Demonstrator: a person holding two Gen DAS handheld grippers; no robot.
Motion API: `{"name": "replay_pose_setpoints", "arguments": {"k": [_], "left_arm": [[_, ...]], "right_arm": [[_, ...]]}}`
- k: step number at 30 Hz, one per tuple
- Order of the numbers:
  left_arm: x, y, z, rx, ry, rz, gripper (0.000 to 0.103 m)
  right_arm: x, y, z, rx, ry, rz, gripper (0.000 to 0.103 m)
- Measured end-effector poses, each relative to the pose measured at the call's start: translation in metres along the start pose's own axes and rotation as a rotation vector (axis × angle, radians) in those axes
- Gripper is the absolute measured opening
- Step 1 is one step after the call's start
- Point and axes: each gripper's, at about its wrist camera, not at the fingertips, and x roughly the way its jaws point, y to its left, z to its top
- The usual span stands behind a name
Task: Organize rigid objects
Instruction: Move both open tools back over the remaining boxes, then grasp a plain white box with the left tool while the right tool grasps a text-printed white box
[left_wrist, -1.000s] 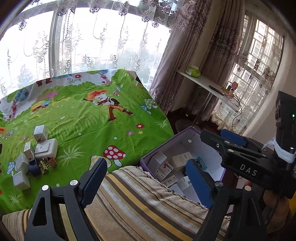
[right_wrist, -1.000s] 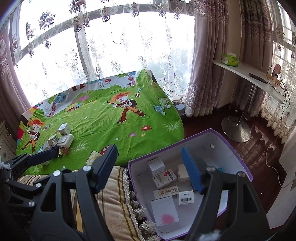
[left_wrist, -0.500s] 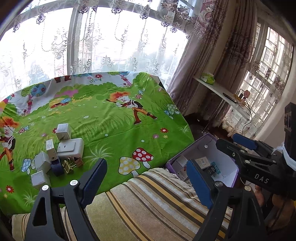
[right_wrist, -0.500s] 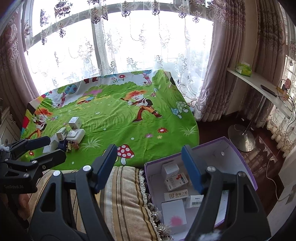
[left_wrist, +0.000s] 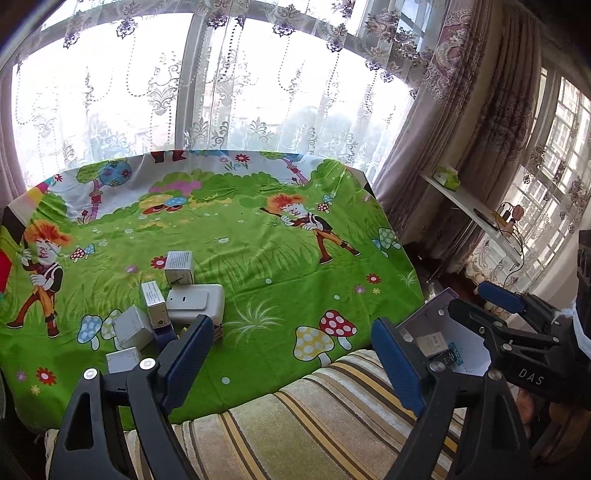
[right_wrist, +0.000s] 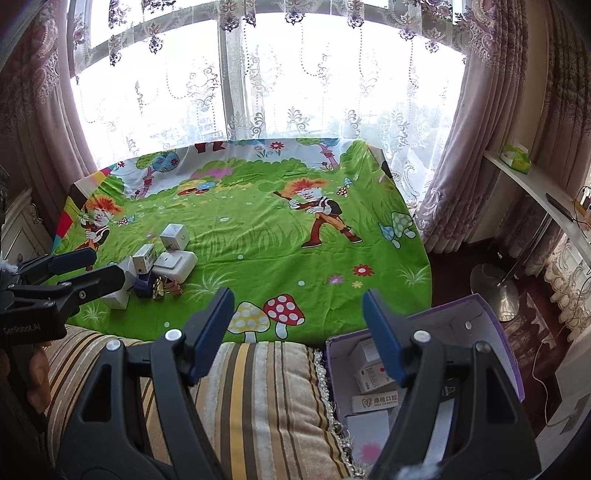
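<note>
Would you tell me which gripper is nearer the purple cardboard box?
Right. The right gripper hangs beside the purple cardboard box, one finger over its contents; the left gripper is farther left, toward the small white boxes.

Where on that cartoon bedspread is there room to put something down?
The green bedspread lies bare from the white boxes across to its right edge, around the printed mushrooms and running figure. It is crowded only at the near left, where boxes and binder clips cluster. The purple box already holds several packets.
</note>
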Motion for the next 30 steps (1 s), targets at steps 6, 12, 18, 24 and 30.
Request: {"name": "replay_pose_setpoints", "arguments": {"k": [6,12,18,24,30], "left_arm": [[-0.003,0.030,0.012,-0.056,-0.025,0.037,0.088],[-0.008,0.059,0.021,-0.093,-0.044,0.082,0.088],[-0.013,0.089,0.031,-0.152,-0.066,0.119,0.088],[-0.021,0.122,0.042,-0.216,-0.090,0.166,0.088],[-0.018,0.161,0.041,-0.312,-0.095,0.208,0.088]], "right_arm": [[0.008,0.025,0.011,-0.041,-0.009,0.038,0.075],[0.020,0.047,0.026,-0.069,-0.015,0.076,0.075],[0.029,0.069,0.041,-0.099,-0.023,0.107,0.075],[0.046,0.089,0.056,-0.125,-0.017,0.147,0.076],[0.069,0.111,0.064,-0.154,0.010,0.181,0.077]]}}
